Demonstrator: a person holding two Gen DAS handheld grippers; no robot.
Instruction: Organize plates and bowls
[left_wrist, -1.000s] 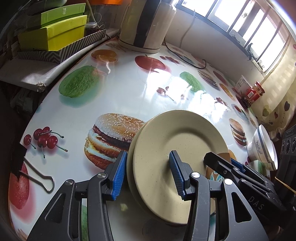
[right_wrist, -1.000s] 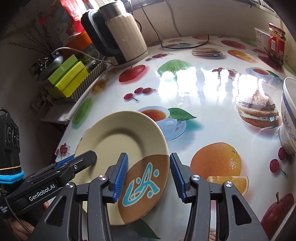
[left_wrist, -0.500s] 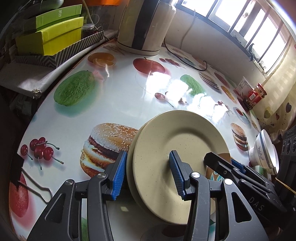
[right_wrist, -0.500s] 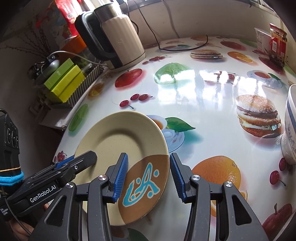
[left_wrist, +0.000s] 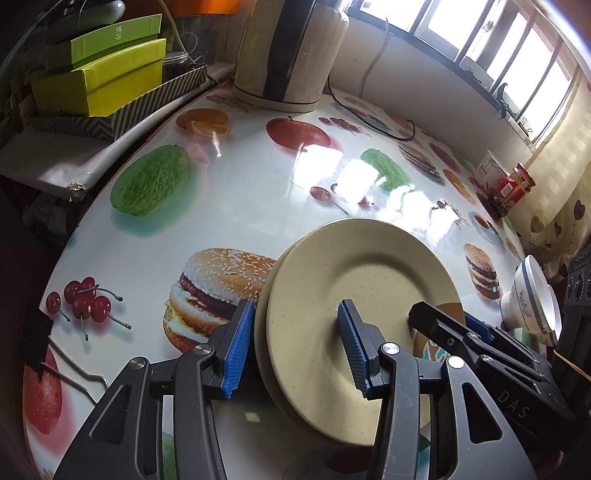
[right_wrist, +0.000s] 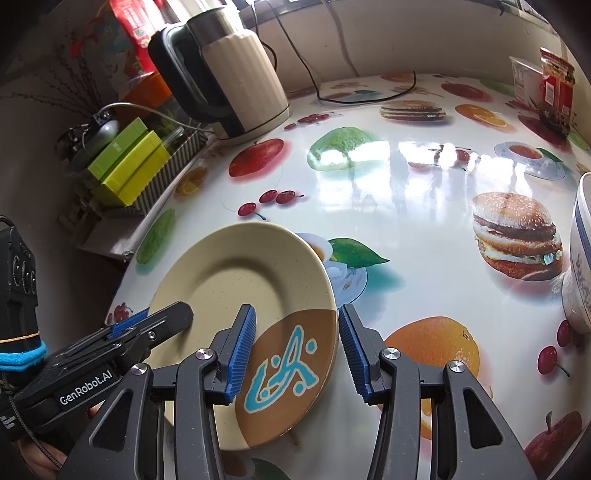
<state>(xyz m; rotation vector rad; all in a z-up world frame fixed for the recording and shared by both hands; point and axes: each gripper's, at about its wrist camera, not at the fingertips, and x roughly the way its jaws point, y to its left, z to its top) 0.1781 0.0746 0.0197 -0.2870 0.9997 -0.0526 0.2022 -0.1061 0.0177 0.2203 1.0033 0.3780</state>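
Left gripper (left_wrist: 295, 321): jaws apart, astride the left rim of the plate stack. Its left pad lies just outside the rim and its right pad lies over the top plate's face. The pads do not clamp the stack between them.
Right gripper (right_wrist: 295, 321): jaws apart, astride the opposite rim. Its right pad sits against the plate's edge and its left pad lies over the brown patch. Whether that outer pad presses cannot be told.
Top plate (left_wrist: 369, 273): cream and speckled, with a brown segment bearing a blue motif. It sits between the two grippers and tilts slightly. In the right wrist view it appears raised off the table, with a shadow below it.
Lower plate (left_wrist: 260, 332): the same cream colour, directly under the top plate. Only a thin crescent of it shows on the left side.
Bowl (left_wrist: 532, 295): white with a blue band, standing on the table. It is beyond the right gripper and apart from the plates.
Table (left_wrist: 240, 206): glossy white top printed with burgers, cherries, oranges and apples.
Binder clip (left_wrist: 37, 332): black, lying at the table's near-left edge.
Kettle (left_wrist: 291, 51): cream and black, at the far side of the table, with its cord trailing along the wall.
Boxes (left_wrist: 99, 81): green and yellow, stacked in a striped tray left of the kettle.
Jar (left_wrist: 513, 184): red-labelled, at the table's far-right edge.
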